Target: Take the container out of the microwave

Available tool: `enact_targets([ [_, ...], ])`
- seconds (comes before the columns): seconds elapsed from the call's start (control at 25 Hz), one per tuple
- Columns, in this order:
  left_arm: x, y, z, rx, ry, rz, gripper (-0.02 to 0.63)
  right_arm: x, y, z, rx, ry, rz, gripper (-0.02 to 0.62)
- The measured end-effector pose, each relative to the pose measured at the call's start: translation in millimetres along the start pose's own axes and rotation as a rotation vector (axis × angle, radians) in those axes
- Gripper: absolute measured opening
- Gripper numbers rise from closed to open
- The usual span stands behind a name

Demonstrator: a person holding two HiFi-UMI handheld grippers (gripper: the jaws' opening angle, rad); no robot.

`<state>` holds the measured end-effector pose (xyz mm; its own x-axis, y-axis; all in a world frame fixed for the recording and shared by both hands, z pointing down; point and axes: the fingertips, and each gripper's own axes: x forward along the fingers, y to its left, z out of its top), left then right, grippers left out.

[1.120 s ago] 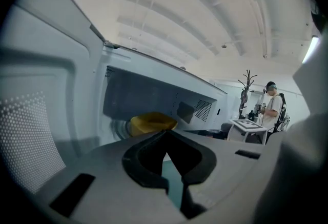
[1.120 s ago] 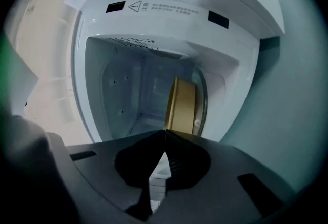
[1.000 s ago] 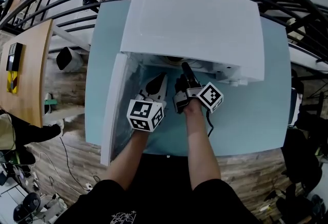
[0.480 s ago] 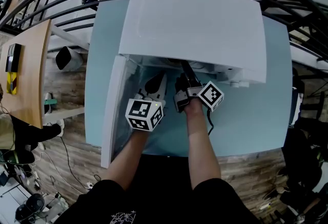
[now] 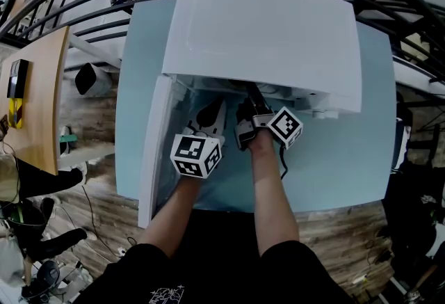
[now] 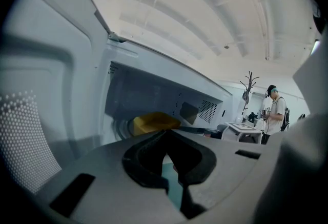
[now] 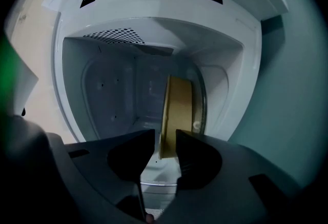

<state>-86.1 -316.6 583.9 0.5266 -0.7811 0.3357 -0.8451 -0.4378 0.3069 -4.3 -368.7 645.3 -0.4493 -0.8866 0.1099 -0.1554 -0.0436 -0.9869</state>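
The white microwave (image 5: 264, 31) stands on a pale blue table (image 5: 348, 156), its door (image 5: 154, 149) swung open to the left. Inside, a yellow container (image 7: 177, 110) rests on the glass turntable; it also shows as a yellow container (image 6: 151, 123) in the left gripper view. My right gripper (image 5: 252, 95) reaches into the cavity, rolled on its side. Its jaws have just been opening, and my right gripper (image 7: 165, 138) now stands open with the container's rim in the gap. My left gripper (image 5: 212, 115) waits at the cavity mouth, and its fingertips (image 6: 165, 133) meet on nothing.
The open door bounds the left side close to my left gripper. A wooden desk (image 5: 42, 101) stands at the far left and dark railings (image 5: 83, 10) curve behind the table. A person (image 6: 274, 113) stands far off in the room.
In the head view the right gripper has edged slightly toward the cavity. The left gripper has stayed where it was.
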Motion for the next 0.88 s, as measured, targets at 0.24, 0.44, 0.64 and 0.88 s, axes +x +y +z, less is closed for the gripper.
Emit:
enact_targets([
  [0.24, -0.7, -0.1, 1.3, -0.009, -0.003, -0.003, 0.006, 0.8, -1.7, -1.7, 0.009, 0.000, -0.044, 0.118],
  [0.44, -1.7, 0.5, 3.0, -0.022, -0.008, -0.003, 0.006, 3.2, 0.0, -2.6, 0.007, 0.003, -0.054, 0.112],
  [0.64, -2.0, 0.0, 4.3, -0.025, -0.007, -0.007, 0.006, 4.7, -1.2, -2.1, 0.016, 0.002, -0.081, 0.083],
  [0.88, -4.3, 1.9, 4.6, -0.034, -0.008, -0.002, 0.006, 5.7, -1.5, -2.6, 0.029, 0.007, -0.093, 0.064],
])
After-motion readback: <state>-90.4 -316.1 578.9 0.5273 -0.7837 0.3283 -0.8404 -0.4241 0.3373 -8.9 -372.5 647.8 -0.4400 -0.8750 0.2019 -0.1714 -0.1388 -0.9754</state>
